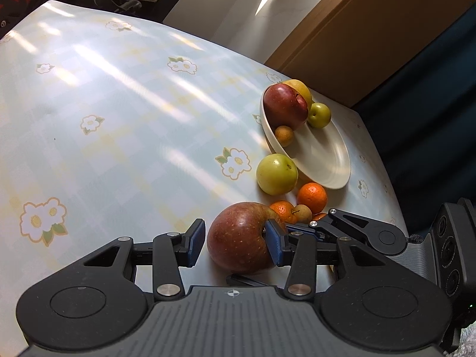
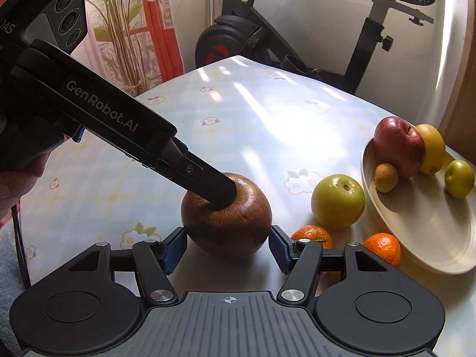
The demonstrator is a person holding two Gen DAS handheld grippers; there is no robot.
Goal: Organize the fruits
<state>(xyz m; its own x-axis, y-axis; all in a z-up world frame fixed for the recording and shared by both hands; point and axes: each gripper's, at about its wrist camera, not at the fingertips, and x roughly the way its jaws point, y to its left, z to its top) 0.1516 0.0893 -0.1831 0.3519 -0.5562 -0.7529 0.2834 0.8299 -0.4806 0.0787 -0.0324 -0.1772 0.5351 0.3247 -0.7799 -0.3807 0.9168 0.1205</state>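
plate (image 2: 416,238) right of frame: red apple (image 2: 398,148), lemon (image 2: 433,148), two small fruits | left gripper (image 1: 235,239) part open, one pad on big apple (image 2: 226,226) | right gripper (image 2: 226,248) jaws apart flanking it, contact unclear

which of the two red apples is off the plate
The brownish-red apple on the tablecloth between the right gripper's pads; the darker red apple sits in the white plate.

A home, flowered tablecloth (image 1: 125,113) on the table, exercise bike (image 2: 238,29), potted plant (image 2: 119,15) by the window
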